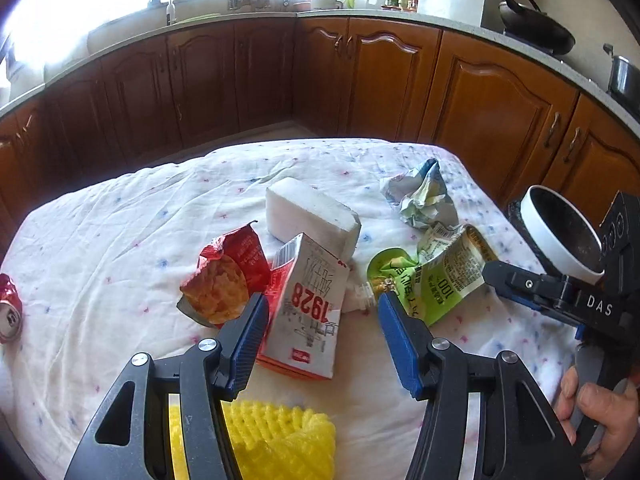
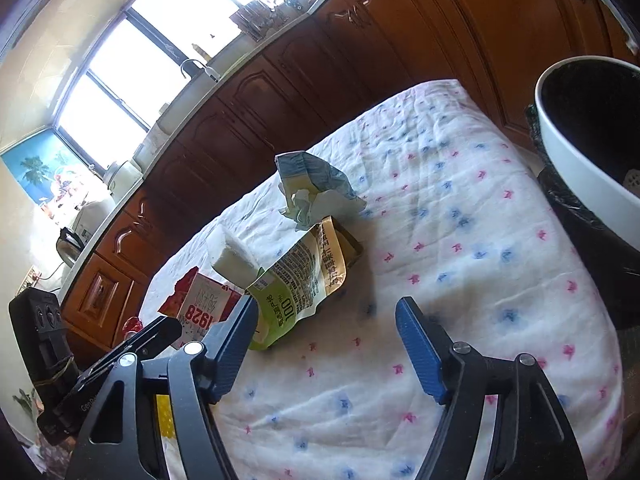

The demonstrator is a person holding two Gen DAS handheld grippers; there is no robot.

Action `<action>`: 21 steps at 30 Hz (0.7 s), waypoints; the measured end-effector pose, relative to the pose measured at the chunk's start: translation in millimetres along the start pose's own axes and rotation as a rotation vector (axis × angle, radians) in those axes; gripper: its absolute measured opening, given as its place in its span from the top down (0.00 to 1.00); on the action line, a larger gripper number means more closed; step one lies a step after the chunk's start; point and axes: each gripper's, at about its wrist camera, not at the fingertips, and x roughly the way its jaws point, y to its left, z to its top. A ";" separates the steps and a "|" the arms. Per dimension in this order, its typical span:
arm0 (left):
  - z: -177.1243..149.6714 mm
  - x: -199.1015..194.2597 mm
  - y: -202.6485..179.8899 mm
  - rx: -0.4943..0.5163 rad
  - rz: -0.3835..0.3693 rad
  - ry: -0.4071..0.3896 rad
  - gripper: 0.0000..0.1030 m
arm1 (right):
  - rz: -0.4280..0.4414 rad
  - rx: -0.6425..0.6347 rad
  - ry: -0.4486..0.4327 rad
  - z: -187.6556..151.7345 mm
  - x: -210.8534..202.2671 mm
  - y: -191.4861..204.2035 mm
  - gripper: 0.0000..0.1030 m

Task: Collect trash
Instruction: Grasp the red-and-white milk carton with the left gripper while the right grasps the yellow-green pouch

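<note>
Trash lies on a table under a white dotted cloth (image 1: 120, 220). My left gripper (image 1: 323, 300) hangs open above a white and red milk carton (image 1: 308, 308), and its pads do not touch it. A red snack wrapper (image 1: 224, 276) lies left of the carton and a white foam block (image 1: 312, 216) behind it. A green drink pouch (image 1: 432, 276) and a crumpled pale wrapper (image 1: 424, 196) lie to the right. My right gripper (image 2: 327, 304) is open over bare cloth, its left finger next to the green pouch (image 2: 304, 276). A white-rimmed bin (image 2: 576, 160) with a black liner stands at the table's right edge.
A crushed red can (image 1: 8, 312) lies at the far left edge. Yellow foam netting (image 1: 280, 436) sits under my left gripper. Brown kitchen cabinets (image 1: 400, 80) curve closely around the table's far side. A hand (image 1: 592, 408) holds the right gripper's handle.
</note>
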 end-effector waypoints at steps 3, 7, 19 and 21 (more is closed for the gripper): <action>1.0 11.0 -3.6 0.047 0.005 0.034 0.45 | 0.009 0.031 0.022 2.2 13.7 -1.1 0.37; -2.3 26.1 -14.0 0.129 0.062 0.066 0.42 | 0.013 0.041 0.018 6.4 20.5 1.1 0.48; -9.2 20.7 -32.6 0.156 -0.054 0.040 0.57 | 0.048 -0.008 -0.043 3.7 -11.9 7.8 0.92; -9.9 16.1 -36.9 0.135 -0.108 0.033 0.57 | 0.041 -0.019 -0.069 2.7 -27.1 6.7 0.93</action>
